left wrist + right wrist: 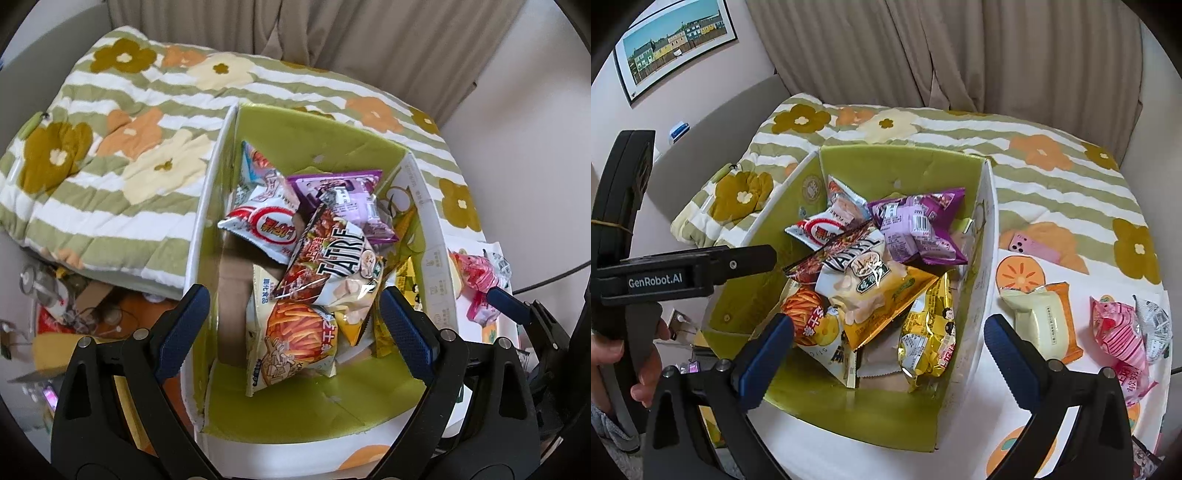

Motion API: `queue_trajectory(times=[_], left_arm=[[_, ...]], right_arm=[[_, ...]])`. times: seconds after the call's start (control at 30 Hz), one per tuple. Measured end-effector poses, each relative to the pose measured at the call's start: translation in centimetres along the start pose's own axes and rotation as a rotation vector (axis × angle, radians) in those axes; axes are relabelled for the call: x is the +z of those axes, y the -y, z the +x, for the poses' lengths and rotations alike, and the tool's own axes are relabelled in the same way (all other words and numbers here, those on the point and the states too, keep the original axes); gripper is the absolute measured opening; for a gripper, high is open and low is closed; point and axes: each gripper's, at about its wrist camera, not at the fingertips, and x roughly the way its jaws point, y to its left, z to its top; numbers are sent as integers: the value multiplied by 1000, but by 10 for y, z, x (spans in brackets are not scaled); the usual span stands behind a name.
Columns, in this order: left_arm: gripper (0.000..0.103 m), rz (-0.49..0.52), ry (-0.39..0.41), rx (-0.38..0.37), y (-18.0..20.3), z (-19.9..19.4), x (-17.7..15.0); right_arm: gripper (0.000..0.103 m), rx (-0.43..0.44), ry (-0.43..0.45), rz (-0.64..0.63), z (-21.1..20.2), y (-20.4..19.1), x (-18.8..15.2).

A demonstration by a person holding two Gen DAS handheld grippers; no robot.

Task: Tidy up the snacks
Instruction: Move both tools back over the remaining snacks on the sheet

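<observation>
One open box (849, 162) with a green lining sits ahead of the jaws. About seven snack packets show inside it, among them one purple packet (916, 225), one red-and-white packet (264, 229), one packet of stick snacks (295, 339) and one yellow packet (929, 332). Two packets lie outside, right of the right jaws: one orange-edged packet (1043, 321) and one pink packet (1119, 332). One phone (1032, 249) lies beyond them.

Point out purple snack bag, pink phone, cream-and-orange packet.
purple snack bag (916, 229), right wrist view, on its barcode panel.
pink phone (1032, 249), right wrist view, mid-body.
cream-and-orange packet (1039, 321), right wrist view, on its cream centre.
</observation>
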Motion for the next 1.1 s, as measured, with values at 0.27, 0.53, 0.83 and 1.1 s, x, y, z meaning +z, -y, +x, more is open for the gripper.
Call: queue_trajectory(times=[0.27,0.53,0.83,1.1], left_arm=[[92,38,21,-15,18,-14,-2],[93,49,67,-13,56,-33,-21],[93,45,83,-49,142,-37,-70],[93,87,10,-66,231,-9,-136]], right_arm=[[103,-22,36,38,-20,5,-1],[103,-27,94,68,-52,27,-14],[103,-64,135,72,-106,87,-57],[103,-143,110,93,-150,159,-114]])
